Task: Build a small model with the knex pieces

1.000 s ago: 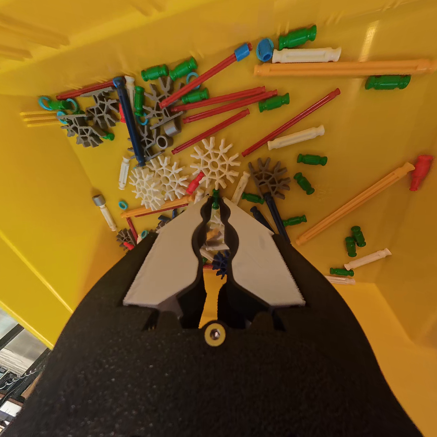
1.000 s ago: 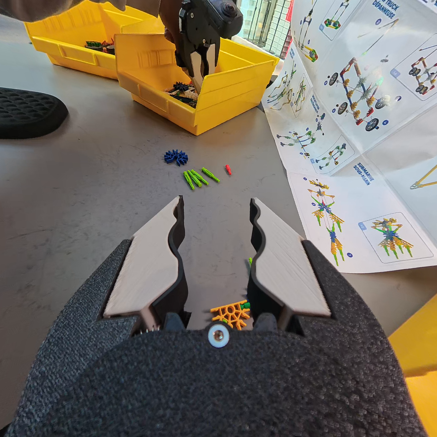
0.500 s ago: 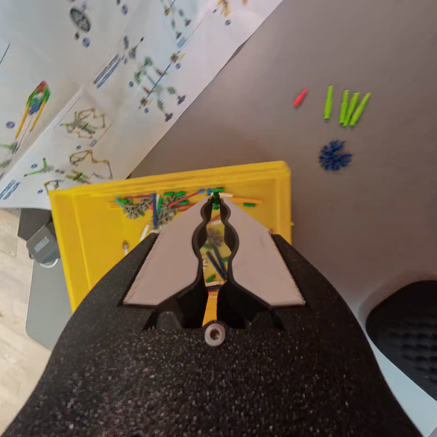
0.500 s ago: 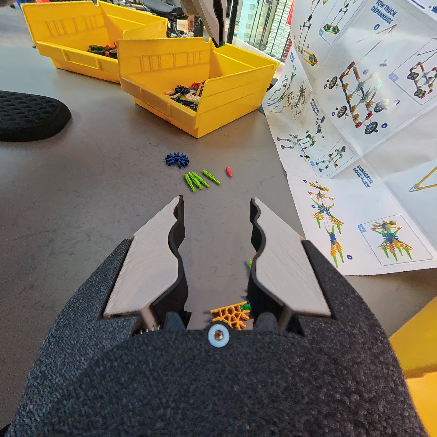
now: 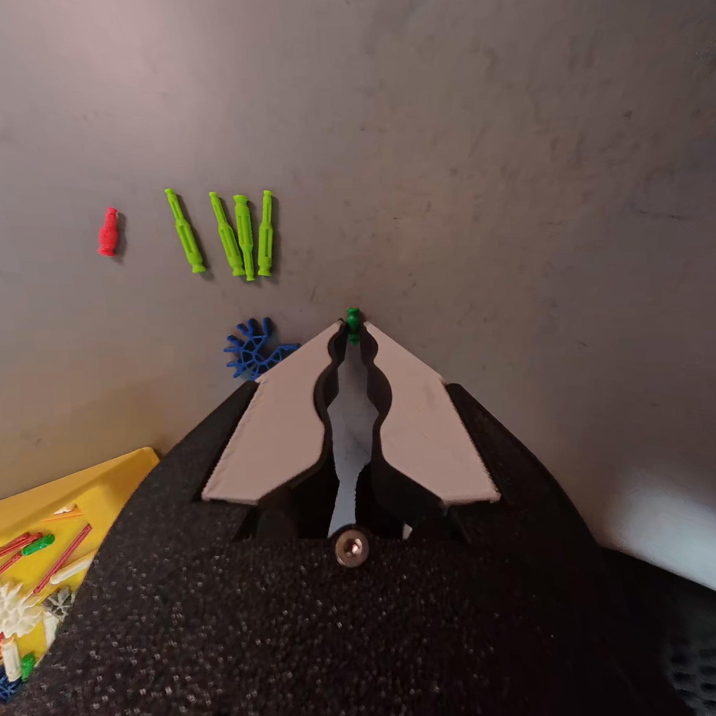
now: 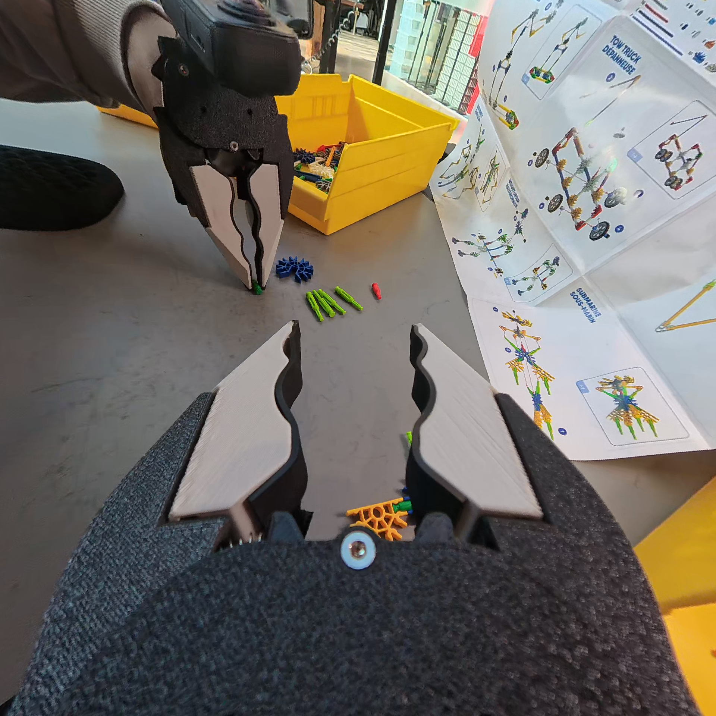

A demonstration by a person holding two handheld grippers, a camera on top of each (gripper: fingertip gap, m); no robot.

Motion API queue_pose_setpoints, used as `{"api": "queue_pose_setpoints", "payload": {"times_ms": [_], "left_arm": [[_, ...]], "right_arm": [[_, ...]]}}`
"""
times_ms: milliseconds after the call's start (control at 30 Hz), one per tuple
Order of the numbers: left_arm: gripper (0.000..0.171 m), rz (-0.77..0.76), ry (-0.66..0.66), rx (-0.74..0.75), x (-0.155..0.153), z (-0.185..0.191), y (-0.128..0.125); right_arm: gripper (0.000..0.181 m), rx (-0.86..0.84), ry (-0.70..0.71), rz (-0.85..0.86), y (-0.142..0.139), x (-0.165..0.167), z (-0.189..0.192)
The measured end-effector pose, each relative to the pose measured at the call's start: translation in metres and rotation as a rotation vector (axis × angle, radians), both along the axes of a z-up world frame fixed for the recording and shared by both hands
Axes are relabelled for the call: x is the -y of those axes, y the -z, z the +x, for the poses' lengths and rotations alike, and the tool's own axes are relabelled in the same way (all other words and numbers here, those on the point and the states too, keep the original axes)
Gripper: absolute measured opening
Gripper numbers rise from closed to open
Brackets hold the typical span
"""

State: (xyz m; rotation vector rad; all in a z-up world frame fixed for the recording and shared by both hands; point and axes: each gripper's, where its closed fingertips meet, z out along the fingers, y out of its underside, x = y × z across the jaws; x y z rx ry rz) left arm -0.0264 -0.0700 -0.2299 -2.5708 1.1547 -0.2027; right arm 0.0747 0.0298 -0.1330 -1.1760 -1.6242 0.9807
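Observation:
My left gripper (image 5: 352, 323) is shut on a small dark green rod (image 5: 352, 324) at its tips and holds it down at the grey table. It also shows in the right wrist view (image 6: 256, 287), with the green rod (image 6: 257, 289) touching or just above the table. A blue snowflake connector (image 5: 253, 351) (image 6: 294, 268) lies just beside it. Several lime green rods (image 5: 228, 234) (image 6: 329, 303) and a short red rod (image 5: 107, 232) (image 6: 376, 290) lie farther on. My right gripper (image 6: 354, 329) is open and empty above the table, with an orange connector assembly (image 6: 377, 517) lying under its base.
A yellow bin (image 6: 372, 155) (image 5: 58, 499) of mixed rods and connectors stands behind the left gripper. A folded instruction sheet (image 6: 581, 252) covers the right side. A black pad (image 6: 50, 186) lies at the left. A person's sleeve (image 6: 77, 50) holds the left gripper. Another yellow bin edge (image 6: 682, 581) is at lower right. My hands' fingertips stand some 20 centimetres from each other. Between my left fingertips and the blue snowflake connector (image 6: 294, 268) there is roughly 4 centimetres. The left camera catches it too, in the left wrist view (image 5: 262, 357).
My left gripper lifted out of the yellow bin with the green rod and came down to the table beside the blue connector. My right gripper stayed still and open.

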Motion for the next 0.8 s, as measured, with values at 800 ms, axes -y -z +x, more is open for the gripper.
{"api": "queue_pose_setpoints", "payload": {"times_ms": [800], "left_arm": [[0.016, 0.183, -0.533, -0.235, -0.02, -0.25, -0.099]], "right_arm": [[0.054, 0.02, -0.008, 0.002, 0.006, 0.003, -0.002]]}}
